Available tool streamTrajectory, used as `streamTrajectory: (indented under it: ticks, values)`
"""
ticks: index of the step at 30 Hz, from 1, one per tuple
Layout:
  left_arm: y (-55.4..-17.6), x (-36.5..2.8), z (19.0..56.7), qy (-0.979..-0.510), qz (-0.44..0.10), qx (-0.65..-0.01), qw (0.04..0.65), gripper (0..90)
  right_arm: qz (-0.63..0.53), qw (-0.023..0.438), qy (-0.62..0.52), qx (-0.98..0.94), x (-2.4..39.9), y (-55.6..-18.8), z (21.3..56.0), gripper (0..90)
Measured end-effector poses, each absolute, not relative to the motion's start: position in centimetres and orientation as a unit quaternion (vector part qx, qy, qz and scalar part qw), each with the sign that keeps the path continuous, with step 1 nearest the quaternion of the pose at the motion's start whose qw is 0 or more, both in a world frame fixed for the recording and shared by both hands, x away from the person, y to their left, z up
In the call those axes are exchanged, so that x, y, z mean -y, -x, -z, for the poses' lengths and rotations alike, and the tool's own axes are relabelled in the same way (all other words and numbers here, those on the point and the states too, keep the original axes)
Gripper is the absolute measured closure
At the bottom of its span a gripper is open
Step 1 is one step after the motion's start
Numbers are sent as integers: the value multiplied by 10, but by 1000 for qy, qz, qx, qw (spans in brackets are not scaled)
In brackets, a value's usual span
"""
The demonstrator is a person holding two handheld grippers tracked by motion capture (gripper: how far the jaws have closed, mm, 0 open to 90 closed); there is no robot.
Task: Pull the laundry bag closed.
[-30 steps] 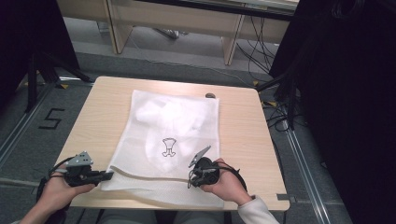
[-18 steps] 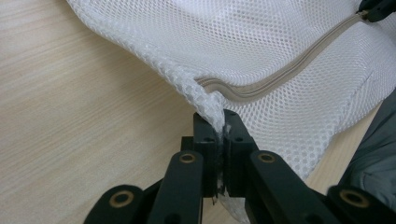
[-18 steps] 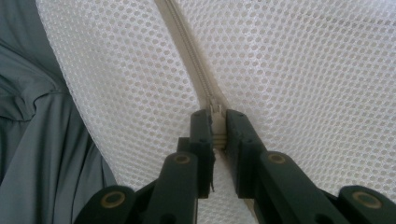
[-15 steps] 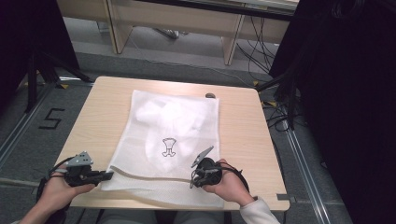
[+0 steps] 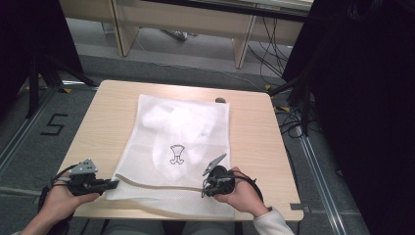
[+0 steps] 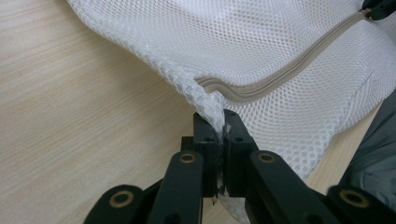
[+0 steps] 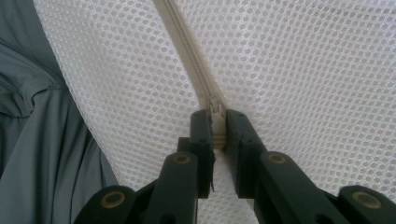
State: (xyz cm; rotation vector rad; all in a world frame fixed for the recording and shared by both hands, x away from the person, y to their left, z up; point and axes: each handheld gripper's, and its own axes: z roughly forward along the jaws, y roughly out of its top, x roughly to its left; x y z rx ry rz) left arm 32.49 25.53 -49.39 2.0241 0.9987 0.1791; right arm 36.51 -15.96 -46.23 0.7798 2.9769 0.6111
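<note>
From high up, the white see-through mesh laundry bag [image 5: 181, 147] lies flat on the pale wooden table [image 5: 254, 132], your left gripper [image 5: 113, 184] and right gripper [image 5: 205, 188] at its near edge, with nothing in their way except a small dark thing [image 5: 220, 100] far past the jaws. Along your left gripper, the jaws pinch the bag's corner by the beige zipper [image 6: 280, 79]; pull hard and the thin mesh could slip out. Along your right gripper, the jaws pinch the small beige zipper slider [image 7: 215, 116]; tug crooked and it may jam or pop free.
</note>
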Motion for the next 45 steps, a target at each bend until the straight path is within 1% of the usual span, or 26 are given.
streamTrajectory:
  ticks: [10, 12, 32, 40, 41, 45]
  values:
    - [-325, -254, 495, -805, -75, -400, 432, 856, -194, 5, -254, -948, 161, -364, 461, 821]
    - [-325, -255, 494, -810, -72, -399, 424, 856, -195, 4, -250, -948, 162, -364, 462, 822]
    - [-325, -255, 494, -809, -72, -399, 425, 856, -196, 5, -257, -946, 171, -364, 462, 821]
    - [-325, -256, 493, -811, -70, -398, 424, 856, -196, -4, -274, -942, 173, -363, 461, 821]
    - [-325, -255, 494, -810, -69, -398, 424, 856, -193, 2, -272, -943, 173, -363, 461, 821]
    - [-325, -255, 493, -810, -69, -398, 425, 856, -197, 2, -269, -943, 176, -364, 461, 821]
